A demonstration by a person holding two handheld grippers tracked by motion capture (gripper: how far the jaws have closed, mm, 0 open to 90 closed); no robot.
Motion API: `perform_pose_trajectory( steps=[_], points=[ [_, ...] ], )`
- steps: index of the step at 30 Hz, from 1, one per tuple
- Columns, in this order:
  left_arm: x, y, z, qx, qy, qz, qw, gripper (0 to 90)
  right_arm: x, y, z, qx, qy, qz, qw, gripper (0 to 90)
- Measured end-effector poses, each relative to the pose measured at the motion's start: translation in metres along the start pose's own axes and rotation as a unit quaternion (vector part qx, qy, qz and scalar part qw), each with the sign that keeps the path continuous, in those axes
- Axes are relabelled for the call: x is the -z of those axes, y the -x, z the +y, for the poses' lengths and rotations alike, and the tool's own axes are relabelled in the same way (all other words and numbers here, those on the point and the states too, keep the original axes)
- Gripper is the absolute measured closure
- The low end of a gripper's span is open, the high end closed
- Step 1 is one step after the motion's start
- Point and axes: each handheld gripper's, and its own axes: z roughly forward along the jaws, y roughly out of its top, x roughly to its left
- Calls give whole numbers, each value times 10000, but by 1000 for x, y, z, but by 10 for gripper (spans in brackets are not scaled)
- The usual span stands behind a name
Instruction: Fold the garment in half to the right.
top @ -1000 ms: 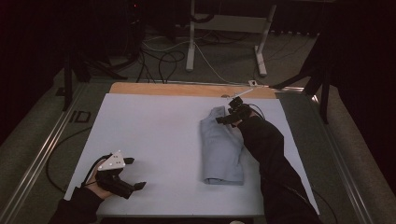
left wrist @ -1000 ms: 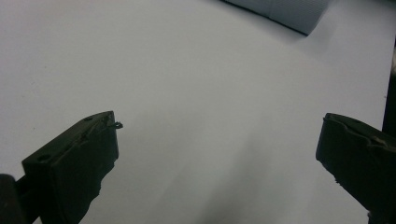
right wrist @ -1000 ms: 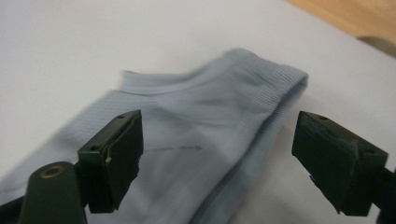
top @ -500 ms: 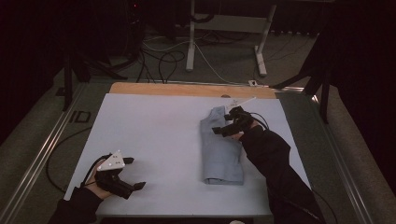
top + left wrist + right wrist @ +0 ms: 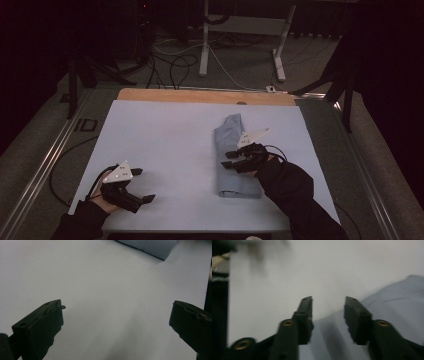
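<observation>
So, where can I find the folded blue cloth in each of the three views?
High view: the folded blue cloth lies right of centre on the white sheet, under the right gripper.
Left gripper view: one end of it sits at the top edge, right of centre.
Right gripper view: it covers the lower right, behind and below the jaws.
Shared landmark: the white sheet under the cloth.

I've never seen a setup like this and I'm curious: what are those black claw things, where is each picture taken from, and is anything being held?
A person holds a two-jaw tool in each hand. The high view looks down on a table covered by a white sheet. On it lies a folded pale-blue cloth. The other two pictures come from cameras riding on each tool. The left hand-held gripper rests open over bare sheet. The right hand-held gripper hovers above the cloth; its jaws have just been closing, with nothing between them. Nothing is held.
</observation>
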Motion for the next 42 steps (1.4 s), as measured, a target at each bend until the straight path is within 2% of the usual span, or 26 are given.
perform_pose_trajectory(
  steps=[3, 4, 6, 7, 10, 13, 14, 17, 23, 25, 28, 29, 32, 34, 37, 42],
  points=[
    [0, 0, 0, -9, 6, 0, 10000, 2, -4, -11, -7, 137, -161, 127, 9997, 746],
    [0, 0, 0, 8, -1, 3, 10000, 2, -6, -15, -12, 217, -290, 94, 9993, 858],
    [0, 0, 0, 8, -1, 3, 10000, 2, -6, -15, -15, 231, -308, 89, 9992, 858],
    [0, 0, 0, 15, 7, -2, 10000, 2, -6, -15, -15, 231, -308, 89, 9992, 900],
    [0, 0, 0, -2, 14, -5, 10000, 2, -15, -17, -29, 315, -640, 169, 9973, 900],
    [0, 0, 0, 10, 20, 3, 10000, 2, -20, -16, -36, 287, -688, 248, 9969, 900],
    [0, 0, 0, -1, 14, -2, 10000, 2, -23, -17, -38, 225, -769, 215, 9966, 900],
    [0, 0, 0, 27, 39, 3, 10000, 2, -31, -17, -50, 155, -936, 311, 9950, 900],
    [0, 0, 0, 3, 12, 2, 10000, 2, -29, -19, -55, 97, -863, 499, 9950, 900],
    [0, 0, 0, -16, 9, -10, 10000, 2, -28, -20, -56, 195, -876, 543, 9945, 900],
    [1, 0, 0, -3, 40, -2, 10000, 2, -26, -23, -58, 184, -890, 567, 9943, 900],
    [1, 1, 0, -14, 47, 0, 10000, 2, -25, -25, -59, 86, -898, 559, 9944, 900],
    [2, 0, 1, 7, 75, 2, 10000, 2, -23, -26, -62, 230, -854, 569, 9945, 900],
    [2, 1, 1, -5, 74, 1, 10000, 1, -22, -28, -63, 203, -837, 581, 9946, 900],
    [1, 1, 1, -14, 61, -12, 10000, 2, -21, -30, -65, 339, -857, 583, 9940, 900],
    [0, 1, 0, -14, 58, -18, 10000, 2, -21, -32, -66, 383, -883, 612, 9935, 900]
  ],
)
